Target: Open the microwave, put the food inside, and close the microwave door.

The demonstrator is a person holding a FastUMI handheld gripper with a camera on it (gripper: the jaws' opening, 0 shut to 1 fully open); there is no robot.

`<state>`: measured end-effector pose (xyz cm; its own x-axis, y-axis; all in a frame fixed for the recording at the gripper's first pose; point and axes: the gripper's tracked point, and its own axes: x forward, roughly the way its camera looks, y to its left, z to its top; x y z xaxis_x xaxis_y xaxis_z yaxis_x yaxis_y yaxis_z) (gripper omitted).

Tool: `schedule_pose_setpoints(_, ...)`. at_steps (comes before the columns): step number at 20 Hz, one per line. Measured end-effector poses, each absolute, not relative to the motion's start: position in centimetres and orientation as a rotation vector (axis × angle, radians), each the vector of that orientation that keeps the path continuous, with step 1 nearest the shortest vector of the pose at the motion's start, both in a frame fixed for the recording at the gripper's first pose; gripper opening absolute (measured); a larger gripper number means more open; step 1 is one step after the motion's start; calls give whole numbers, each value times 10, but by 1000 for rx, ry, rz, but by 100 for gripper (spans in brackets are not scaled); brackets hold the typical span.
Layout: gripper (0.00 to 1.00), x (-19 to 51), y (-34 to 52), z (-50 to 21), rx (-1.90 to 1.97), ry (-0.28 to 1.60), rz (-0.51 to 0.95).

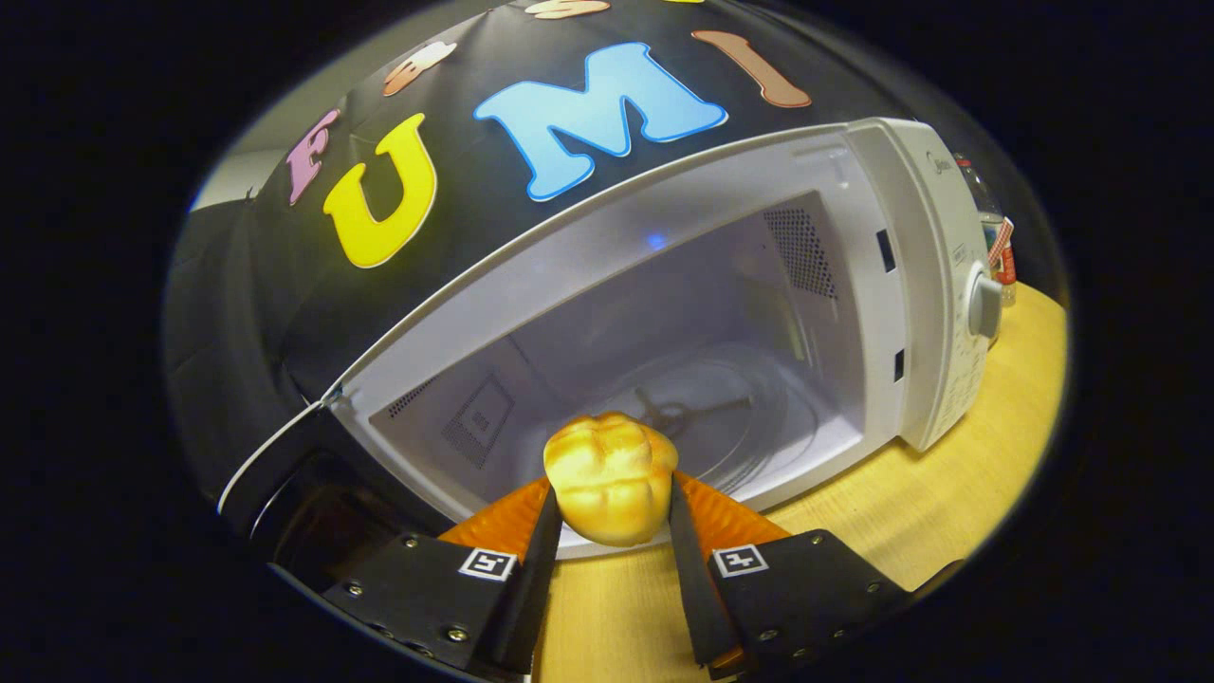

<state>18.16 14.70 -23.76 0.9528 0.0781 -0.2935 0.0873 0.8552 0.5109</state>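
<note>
A white microwave (pixel 934 285) stands on a wooden table (pixel 910 512) with its door (pixel 285 474) swung wide open to the left. Inside its cavity lies a glass turntable (pixel 759 417). A golden bread roll (pixel 610 477) sits squeezed between my two fingers, so my gripper (pixel 610 512) is shut on it. The roll hangs just in front of the cavity's lower front edge, above the table and outside the opening.
The microwave's control panel with a round knob (pixel 984 305) is at the right of the cavity. A bottle (pixel 996 237) stands behind the microwave's right side. Bare tabletop stretches ahead of the microwave and to its right.
</note>
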Motion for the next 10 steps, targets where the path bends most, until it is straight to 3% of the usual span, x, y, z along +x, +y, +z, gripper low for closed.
schedule_pose_setpoints(9,66,228,140,-250,632,296,-73)
schedule_pose_setpoints(10,74,226,137,-253,636,314,-79)
